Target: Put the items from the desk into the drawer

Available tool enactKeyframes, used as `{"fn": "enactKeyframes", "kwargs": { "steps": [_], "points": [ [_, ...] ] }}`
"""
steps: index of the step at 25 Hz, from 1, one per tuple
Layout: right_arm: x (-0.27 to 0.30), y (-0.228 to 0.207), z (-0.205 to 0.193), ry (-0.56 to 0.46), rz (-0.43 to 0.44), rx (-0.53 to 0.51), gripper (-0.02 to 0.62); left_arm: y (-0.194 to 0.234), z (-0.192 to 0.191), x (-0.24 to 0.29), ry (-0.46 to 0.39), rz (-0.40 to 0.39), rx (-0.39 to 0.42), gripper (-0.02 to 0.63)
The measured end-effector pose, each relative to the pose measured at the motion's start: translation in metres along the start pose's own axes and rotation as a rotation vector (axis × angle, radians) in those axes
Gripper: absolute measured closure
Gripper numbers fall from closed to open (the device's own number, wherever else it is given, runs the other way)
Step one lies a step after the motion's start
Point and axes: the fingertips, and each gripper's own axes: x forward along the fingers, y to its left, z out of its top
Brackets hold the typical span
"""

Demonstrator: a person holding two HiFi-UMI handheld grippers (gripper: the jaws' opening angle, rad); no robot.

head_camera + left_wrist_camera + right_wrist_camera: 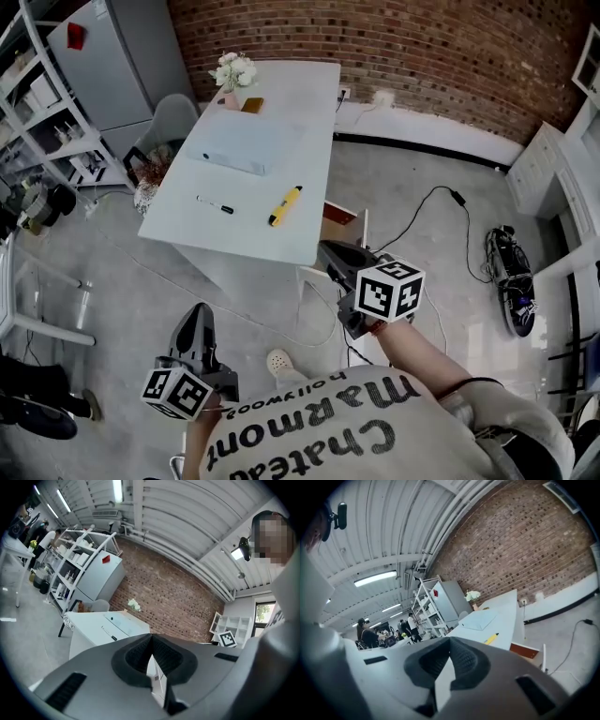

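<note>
A white desk (pixel 309 103) stands ahead of me. On it lie a yellow marker (pixel 284 205), a black pen (pixel 216 204), a pale blue flat box (pixel 239 145) and a small orange item (pixel 251 105). An open drawer (pixel 339 223) with a brown inside sticks out at the desk's near right side. My left gripper (pixel 199 314) hangs low at the left, well short of the desk, jaws shut on nothing. My right gripper (pixel 330 248) is shut too and empty, its tips just short of the drawer. The right gripper view shows the marker (pixel 491 639) and drawer (pixel 527 650) ahead.
A vase of white flowers (pixel 232 75) stands at the desk's far left corner. A grey chair (pixel 173 117) and white shelving (pixel 56 112) are to the left. A black cable (pixel 422 211) runs over the floor at right, by a scooter (pixel 511 272). A brick wall is behind.
</note>
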Motion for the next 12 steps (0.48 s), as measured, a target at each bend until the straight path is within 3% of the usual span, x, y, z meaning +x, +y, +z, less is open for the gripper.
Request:
{"fn": "enactKeyframes", "kwargs": {
  "steps": [7,12],
  "points": [
    [0.067,0.007,0.039,-0.057,-0.031,0.008,0.592,0.057,0.051,0.046,0.004,-0.033,-0.003,0.603],
    [0.106,-0.011,0.031,-0.041,-0.113,0.026,0.592,0.102,0.059,0.07,0.046,-0.05,-0.009,0.604]
  ]
}}
